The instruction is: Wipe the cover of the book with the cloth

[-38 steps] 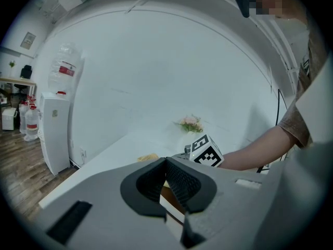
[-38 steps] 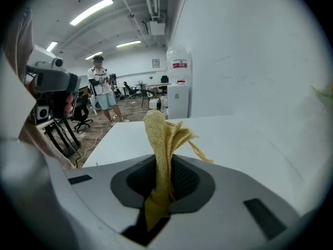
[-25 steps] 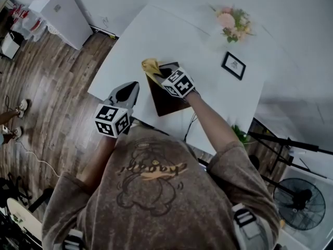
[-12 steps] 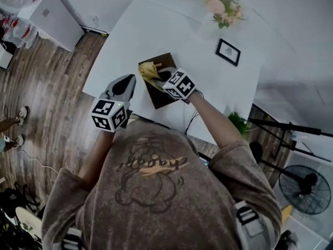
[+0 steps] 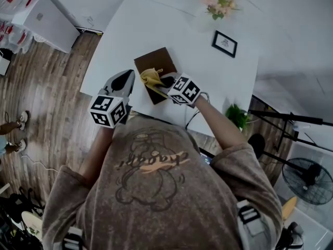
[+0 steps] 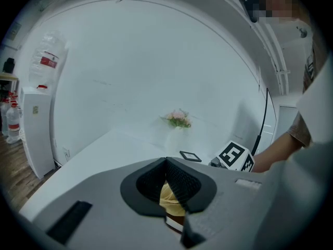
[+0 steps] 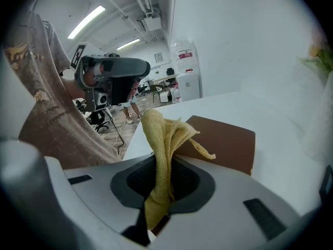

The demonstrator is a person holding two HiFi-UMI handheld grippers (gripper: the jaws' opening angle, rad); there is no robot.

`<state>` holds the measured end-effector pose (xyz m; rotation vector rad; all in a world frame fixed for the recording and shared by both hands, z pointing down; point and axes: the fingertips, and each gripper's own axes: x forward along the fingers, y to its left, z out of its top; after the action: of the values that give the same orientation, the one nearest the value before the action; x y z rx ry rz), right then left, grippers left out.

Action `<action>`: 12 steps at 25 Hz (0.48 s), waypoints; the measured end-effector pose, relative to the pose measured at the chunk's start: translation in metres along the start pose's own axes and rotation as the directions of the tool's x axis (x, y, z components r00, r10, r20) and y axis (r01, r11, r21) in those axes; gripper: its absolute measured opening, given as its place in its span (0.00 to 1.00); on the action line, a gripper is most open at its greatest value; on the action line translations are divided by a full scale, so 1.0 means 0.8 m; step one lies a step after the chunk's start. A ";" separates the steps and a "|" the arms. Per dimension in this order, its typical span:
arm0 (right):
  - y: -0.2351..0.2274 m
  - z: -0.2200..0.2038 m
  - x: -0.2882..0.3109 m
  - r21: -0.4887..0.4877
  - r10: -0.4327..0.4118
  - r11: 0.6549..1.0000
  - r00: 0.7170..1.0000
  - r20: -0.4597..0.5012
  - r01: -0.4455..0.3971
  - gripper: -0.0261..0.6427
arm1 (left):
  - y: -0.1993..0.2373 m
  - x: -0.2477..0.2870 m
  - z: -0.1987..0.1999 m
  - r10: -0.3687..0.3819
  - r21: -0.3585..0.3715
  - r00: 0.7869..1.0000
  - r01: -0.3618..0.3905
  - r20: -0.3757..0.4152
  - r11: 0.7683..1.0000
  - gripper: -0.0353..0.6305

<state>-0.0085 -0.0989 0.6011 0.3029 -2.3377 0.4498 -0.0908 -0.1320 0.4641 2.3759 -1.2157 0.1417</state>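
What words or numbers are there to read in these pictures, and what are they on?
Nothing can be read for sure.
Shirt: curly orange writing, too blurred.
Bottle: red label, too small.
Framed picture: too small.
Marker cubes: square patterns only, no words.

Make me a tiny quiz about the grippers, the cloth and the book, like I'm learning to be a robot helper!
1. Pick one: what is pinched in the right gripper?
A) the yellow cloth
B) a sponge
C) a pencil

2. True or false: the left gripper is clamped on the book.

3. Fill the gap: the book's cover is the colour ____.

Key: 1 A. 2 false: its jaws are together with nothing between them, off to the side of the book. 3 brown.
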 end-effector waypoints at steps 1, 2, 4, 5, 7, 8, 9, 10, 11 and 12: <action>0.002 -0.003 -0.003 0.002 0.007 1.000 1.000 -0.005 -0.007 0.13 | -0.001 0.001 0.000 -0.003 0.002 1.000 0.003 -0.001 1.000 0.06; 0.004 -0.006 -0.005 0.004 0.013 1.000 1.000 -0.011 -0.013 0.13 | -0.002 0.003 0.000 -0.005 0.003 1.000 0.005 -0.002 1.000 0.06; 0.009 -0.012 -0.009 0.008 0.024 1.000 0.999 -0.021 -0.024 0.13 | -0.002 0.005 0.000 -0.008 0.003 1.000 0.008 -0.004 1.000 0.06; 0.012 -0.014 -0.011 0.009 0.030 1.000 0.999 -0.024 -0.029 0.13 | -0.003 0.005 -0.001 -0.010 0.001 1.000 0.010 -0.005 1.000 0.06; 0.018 -0.020 -0.014 0.011 0.041 0.999 0.999 -0.030 -0.040 0.13 | -0.006 0.007 -0.003 -0.013 -0.002 1.000 0.013 -0.007 1.000 0.06; 0.022 -0.024 -0.016 0.012 0.050 0.999 0.998 -0.034 -0.050 0.13 | -0.007 0.008 -0.004 -0.016 -0.003 1.000 0.016 -0.008 1.000 0.06; 0.025 -0.027 -0.018 0.017 0.066 0.998 0.997 -0.040 -0.066 0.13 | -0.009 0.010 -0.005 -0.019 -0.002 1.000 0.019 -0.009 1.000 0.06; 0.028 -0.031 -0.020 0.023 0.090 0.996 0.995 -0.050 -0.088 0.13 | -0.010 0.011 -0.005 -0.022 -0.002 1.000 0.022 -0.010 1.000 0.06; 0.031 -0.034 -0.023 0.030 0.117 0.993 0.991 -0.062 -0.116 0.13 | -0.011 0.012 -0.006 -0.024 -0.002 1.000 0.024 -0.011 1.000 0.06; 0.034 -0.036 -0.026 0.033 0.144 0.989 0.987 -0.076 -0.142 0.13 | -0.011 0.012 -0.007 -0.025 -0.003 1.000 0.025 -0.011 1.000 0.06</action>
<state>0.0147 -0.0610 0.5999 0.1284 -2.2866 0.5533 -0.0770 -0.1324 0.4688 2.3836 -1.1795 0.1452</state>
